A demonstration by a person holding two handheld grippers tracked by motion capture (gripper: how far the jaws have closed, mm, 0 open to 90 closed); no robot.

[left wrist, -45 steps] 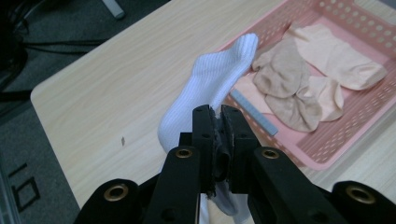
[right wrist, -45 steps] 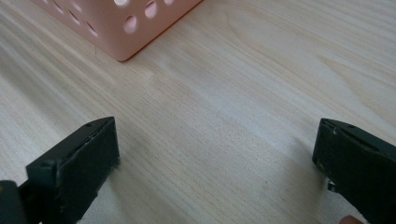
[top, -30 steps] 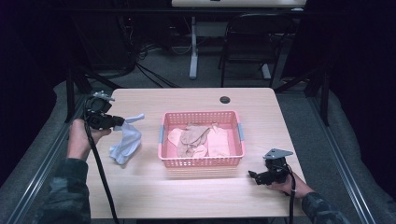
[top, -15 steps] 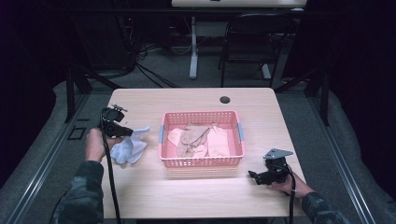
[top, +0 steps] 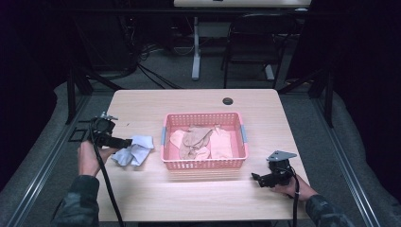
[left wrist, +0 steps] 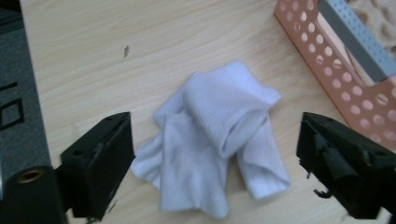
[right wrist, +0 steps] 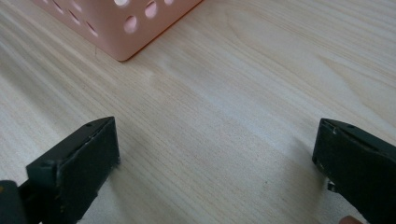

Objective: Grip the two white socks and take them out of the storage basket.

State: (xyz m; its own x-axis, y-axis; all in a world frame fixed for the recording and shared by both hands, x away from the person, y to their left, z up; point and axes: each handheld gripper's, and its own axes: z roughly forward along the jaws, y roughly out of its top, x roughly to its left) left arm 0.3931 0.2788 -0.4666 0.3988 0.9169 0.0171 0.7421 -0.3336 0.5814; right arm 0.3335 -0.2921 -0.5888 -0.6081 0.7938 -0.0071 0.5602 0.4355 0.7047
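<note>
Left gripper (left wrist: 215, 168) jaws just opened wide; white sock (left wrist: 217, 140) lies free between them, left of pink basket (top: 204, 163). Risk: withdrawing jaw snags cloth, dragging sock. Right gripper (right wrist: 215, 172) wide, empty.

— What has changed on your left side?

— My left gripper (top: 124, 142) came down toward the table (top: 198, 101) near its left edge. A second ago I held it up with the white sock (left wrist: 219, 140) hanging from its jaws. Half a second ago the sock was already bunching on the wood.

— And the jaws?

— They have just been opening. They now stand wide, one on either side of the sock, and the pads no longer press on it.

— Where is the sock now?

— It lies crumpled flat on the tabletop, between the left edge and the pink basket (top: 203, 163), close to the basket but not touching it.
</note>
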